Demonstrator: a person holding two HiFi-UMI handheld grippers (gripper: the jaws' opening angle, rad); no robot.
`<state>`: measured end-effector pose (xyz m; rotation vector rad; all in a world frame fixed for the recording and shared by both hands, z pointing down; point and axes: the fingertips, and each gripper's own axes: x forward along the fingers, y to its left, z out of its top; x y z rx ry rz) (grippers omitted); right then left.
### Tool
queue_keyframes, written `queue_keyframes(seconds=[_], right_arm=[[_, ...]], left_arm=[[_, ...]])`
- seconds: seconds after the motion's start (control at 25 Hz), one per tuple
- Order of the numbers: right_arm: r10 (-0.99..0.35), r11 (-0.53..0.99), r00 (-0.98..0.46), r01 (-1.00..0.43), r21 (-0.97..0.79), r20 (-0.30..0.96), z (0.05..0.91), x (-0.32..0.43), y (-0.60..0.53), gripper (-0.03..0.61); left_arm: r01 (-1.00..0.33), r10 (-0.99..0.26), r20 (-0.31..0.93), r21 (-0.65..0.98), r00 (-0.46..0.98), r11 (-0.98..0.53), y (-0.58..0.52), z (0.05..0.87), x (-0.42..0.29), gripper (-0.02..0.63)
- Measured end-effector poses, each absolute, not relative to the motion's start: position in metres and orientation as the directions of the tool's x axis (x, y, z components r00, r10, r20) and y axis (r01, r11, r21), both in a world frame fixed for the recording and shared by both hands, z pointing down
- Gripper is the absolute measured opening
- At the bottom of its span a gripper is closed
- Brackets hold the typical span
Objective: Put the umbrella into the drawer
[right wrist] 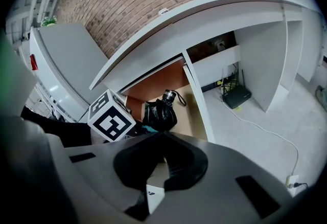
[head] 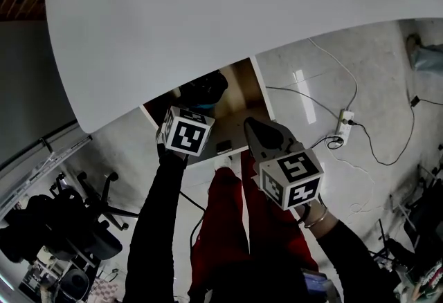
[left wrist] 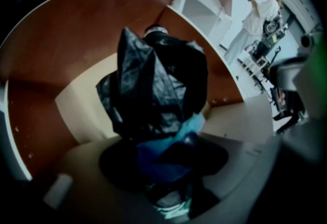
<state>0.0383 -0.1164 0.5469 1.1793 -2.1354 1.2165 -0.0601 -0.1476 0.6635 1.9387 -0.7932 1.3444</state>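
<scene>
A folded black umbrella (head: 204,87) lies bunched in the open wooden drawer (head: 257,97) under the white desk top (head: 208,11). In the left gripper view the umbrella (left wrist: 153,85) fills the middle, and my left gripper (left wrist: 168,141) is shut on its near end with blue pads (left wrist: 191,126) against the fabric. From above, the left gripper (head: 188,116) points steeply down into the drawer. The right gripper view shows the umbrella (right wrist: 161,114) with its handle end pointing away. My right gripper (head: 255,127) hangs at the drawer's front right, shut and holding nothing, its tips (right wrist: 163,138) just short of the drawer.
A power strip (head: 344,120) with cables lies on the tiled floor to the right. A black office chair (head: 86,225) stands at the lower left. A router (right wrist: 237,97) sits under the desk by a white panel. A person in white (left wrist: 253,23) stands far behind.
</scene>
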Motion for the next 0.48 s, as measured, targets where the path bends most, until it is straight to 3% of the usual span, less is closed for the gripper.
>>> queue_keyframes(seconds=[0.48], right_arm=[[-0.436, 0.277, -0.571, -0.821, -0.5, 0.696, 0.559, 0.026, -0.121, 0.006]], left_arm=[[-0.812, -0.167, 0.944, 0.145, 0.285, -0.565, -0.158, 0.679, -0.062, 0.239]])
